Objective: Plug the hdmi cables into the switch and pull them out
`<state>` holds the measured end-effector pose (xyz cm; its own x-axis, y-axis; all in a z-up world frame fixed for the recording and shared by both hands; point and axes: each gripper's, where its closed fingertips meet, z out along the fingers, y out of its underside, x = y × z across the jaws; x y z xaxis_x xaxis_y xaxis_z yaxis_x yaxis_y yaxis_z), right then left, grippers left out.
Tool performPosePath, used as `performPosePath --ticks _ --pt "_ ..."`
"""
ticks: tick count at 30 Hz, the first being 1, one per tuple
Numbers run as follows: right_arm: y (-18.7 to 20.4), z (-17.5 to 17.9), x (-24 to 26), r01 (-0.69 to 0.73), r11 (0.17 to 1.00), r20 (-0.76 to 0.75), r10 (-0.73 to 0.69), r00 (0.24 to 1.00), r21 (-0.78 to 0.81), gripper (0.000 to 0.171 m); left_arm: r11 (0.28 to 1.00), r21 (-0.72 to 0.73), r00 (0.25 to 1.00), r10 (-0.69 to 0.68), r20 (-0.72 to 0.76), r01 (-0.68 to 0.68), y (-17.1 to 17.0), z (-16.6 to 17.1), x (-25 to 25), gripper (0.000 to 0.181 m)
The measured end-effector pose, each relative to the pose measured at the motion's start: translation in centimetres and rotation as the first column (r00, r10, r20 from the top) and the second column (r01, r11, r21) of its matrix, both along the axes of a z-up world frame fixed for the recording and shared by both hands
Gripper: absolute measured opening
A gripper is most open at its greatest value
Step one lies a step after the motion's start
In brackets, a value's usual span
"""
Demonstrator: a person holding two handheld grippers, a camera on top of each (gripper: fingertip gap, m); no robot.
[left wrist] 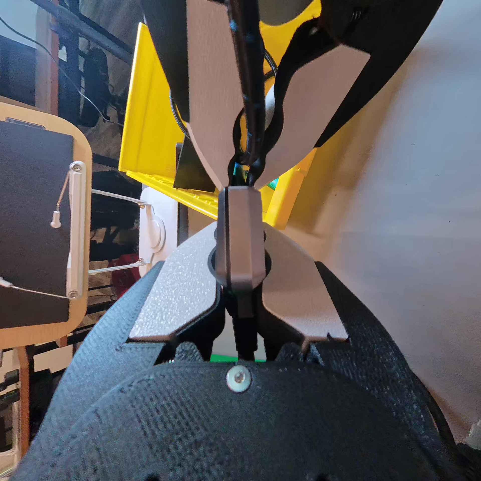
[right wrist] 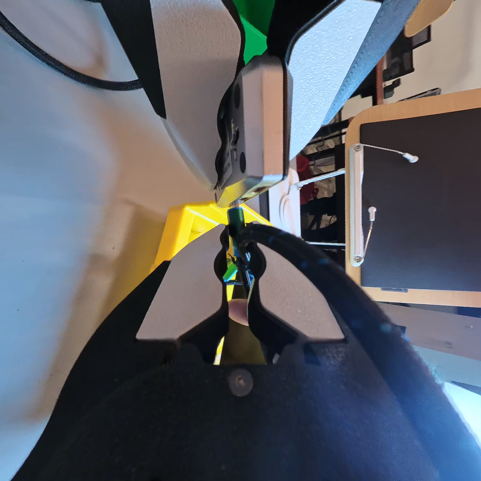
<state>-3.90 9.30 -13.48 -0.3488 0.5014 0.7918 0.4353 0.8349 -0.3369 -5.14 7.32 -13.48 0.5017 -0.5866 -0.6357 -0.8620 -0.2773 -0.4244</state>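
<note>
L gripper (left wrist: 240, 250) jaws pinch the grey switch (left wrist: 242, 239), held upright mid-air above the pale surface (left wrist: 416, 208). R gripper (right wrist: 240, 250) jaws pinch a black cable (right wrist: 299, 250) by its green plug (right wrist: 235, 218), tip touching the switch's near end. Yellow bin (left wrist: 145, 117) just beyond.

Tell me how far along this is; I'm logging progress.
Done: the left gripper has the grey switch clamped, and the right gripper has the green-tipped plug pinched. In hand: the plug's metal tip is at the switch's end port. Left: whether it is seated is unclear; the other cables remain.
</note>
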Motion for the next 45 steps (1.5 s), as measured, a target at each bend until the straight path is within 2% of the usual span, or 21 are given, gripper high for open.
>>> performPosePath --ticks 1,5,6,7,8,9,10,12,15,18,21,22,25,28,30,33,37,42,45 --pt "0.1 -0.2 0.1 -0.001 1.000 0.013 0.001 1.000 -0.005 0.013 1.000 -0.010 1.000 0.001 0.010 -0.001 0.1 -0.2 0.0 0.024" --pt "1.3 0.1 0.6 0.004 1.000 0.078 -0.007 0.997 0.030 0.013 0.999 -0.021 0.999 0.035 0.033 -0.034 0.4 -0.2 -0.1 0.024" --pt "5.3 0.0 2.4 0.150 0.977 0.140 -0.172 0.975 0.149 0.013 0.993 -0.059 0.994 0.103 -0.046 -0.106 -0.2 -0.5 -2.3 0.024" --pt "7.2 -0.2 3.9 0.190 0.977 0.163 -0.204 0.965 0.098 0.013 0.984 -0.057 0.982 0.164 -0.097 -0.170 -0.9 -0.4 -5.1 0.025" --pt "7.3 0.3 4.8 0.183 0.983 0.137 -0.184 0.973 0.026 0.012 0.984 -0.080 0.987 0.161 0.016 -0.159 -1.6 -0.3 -5.8 0.025" --pt "6.4 1.2 4.8 0.146 0.989 0.090 -0.145 0.985 0.002 0.012 0.981 -0.079 0.982 0.181 0.062 -0.176 -2.0 0.3 -6.6 0.024" --pt "5.3 1.7 4.5 0.117 0.993 0.064 -0.115 0.991 -0.027 0.012 0.979 -0.048 0.979 0.199 0.047 -0.196 -1.8 1.2 -7.0 0.024" --pt "5.2 2.1 4.1 0.123 0.992 0.051 -0.123 0.991 -0.007 0.012 0.988 -0.014 0.984 0.152 0.095 -0.151 -1.5 2.7 -5.2 0.024" --pt "6.2 3.0 4.5 0.167 0.984 0.004 -0.167 0.986 -0.066 0.012 0.988 0.009 0.987 0.151 0.055 -0.152 -2.1 3.2 -5.1 0.024" --pt "6.9 3.3 4.8 0.201 0.968 -0.018 -0.206 0.978 -0.152 0.012 0.988 0.032 0.985 0.150 0.086 -0.153 -2.4 3.6 -5.5 0.024" --pt "7.7 3.3 4.7 0.237 0.946 -0.026 -0.249 0.968 -0.221 0.012 0.981 0.122 0.983 0.134 0.125 -0.150 -2.2 5.5 -5.4 0.025" --pt "7.5 3.2 4.5 0.241 0.931 -0.018 -0.256 0.967 -0.272 0.018 0.978 0.154 0.982 0.120 0.143 -0.142 -2.3 6.3 -5.2 0.025" --pt "7.9 2.0 3.8 0.267 0.878 0.000 -0.291 0.957 -0.398 0.016 0.963 0.241 0.976 0.071 0.206 -0.121 -2.7 8.6 -4.2 0.026" --pt "9.2 0.1 3.0 0.331 0.768 0.026 -0.380 0.925 -0.549 0.016 0.949 0.301 0.961 0.004 0.276 -0.090 -3.1 10.2 -3.0 0.026" --pt "8.9 -0.7 2.6 0.328 0.684 0.067 -0.379 0.923 -0.652 0.022 0.944 0.320 0.944 -0.033 0.330 -0.078 -3.0 10.7 -2.5 0.026" --pt "8.3 -0.4 3.2 0.345 0.619 0.120 -0.376 0.919 -0.706 0.037 0.946 0.315 0.910 -0.065 0.409 -0.074 -2.7 10.6 -2.2 0.026" --pt "7.7 1.5 5.0 0.354 0.632 0.129 -0.374 0.918 -0.689 0.038 0.951 0.304 0.860 -0.106 0.499 -0.059 -2.5 10.4 -1.8 0.026" --pt "5.2 4.8 4.0 0.194 0.560 0.035 -0.283 0.959 -0.806 0.039 0.948 0.315 0.786 -0.158 0.598 -0.049 -2.5 11.2 -1.4 0.026" --pt "5.0 3.7 2.2 0.216 0.594 0.078 -0.250 0.965 -0.775 0.043 0.949 0.314 0.767 -0.174 0.618 -0.038 -2.6 11.2 -1.1 0.026"
